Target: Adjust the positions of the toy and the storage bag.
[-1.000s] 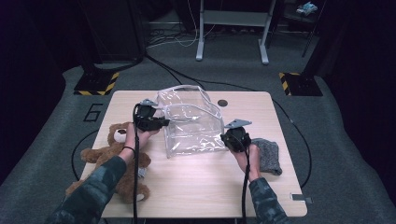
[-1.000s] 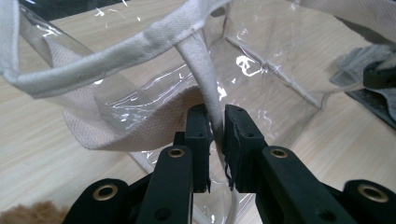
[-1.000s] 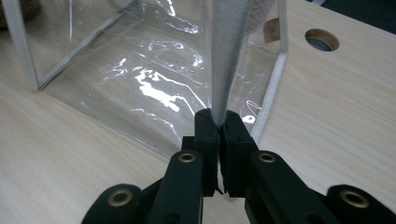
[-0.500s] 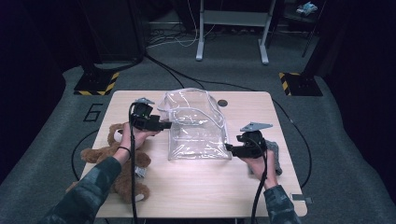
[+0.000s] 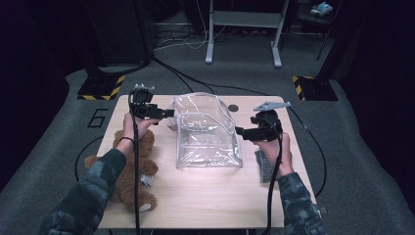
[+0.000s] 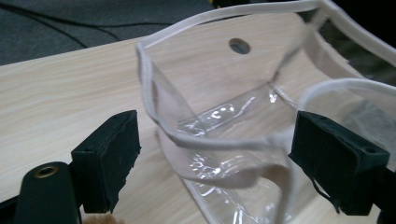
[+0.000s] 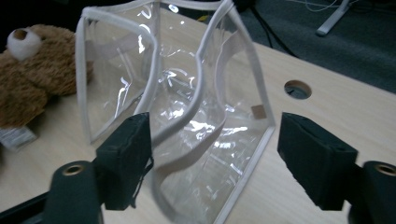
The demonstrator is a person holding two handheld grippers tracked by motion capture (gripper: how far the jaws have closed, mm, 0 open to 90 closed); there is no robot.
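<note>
A clear plastic pouch [image 5: 208,131] with white piping stands mouth-up in the middle of the light wooden counter [image 5: 210,196], free of both grippers. The left gripper [image 5: 164,113] hovers just off its far-left rim, the right gripper [image 5: 241,132] just off its right wall. Both sets of jaws have just been opening and now stand spread. In the left gripper view the piped rim sits in the gap between the pads without touching either; in the right gripper view the pouch [image 7: 173,112] rises beyond the gap and the pads press on nothing.

A brown teddy bear [image 5: 129,169] lies on the counter's left side, under the left forearm, close to the pouch but apart from it. A grey cloth [image 5: 264,165] lies under the right hand, near the pouch's right bottom corner. A round hole [image 5: 233,107] in the counter sits just behind the pouch.

The right gripper view shows the bear's muzzle [image 7: 24,43] and a white tag [image 7: 16,136] beside it; the left gripper view shows the hole [image 6: 239,45] through the pouch's clear wall.

The front half of the counter lies bare, up to the near edge. Cables cross the grey carpet [image 5: 352,161] around it.
</note>
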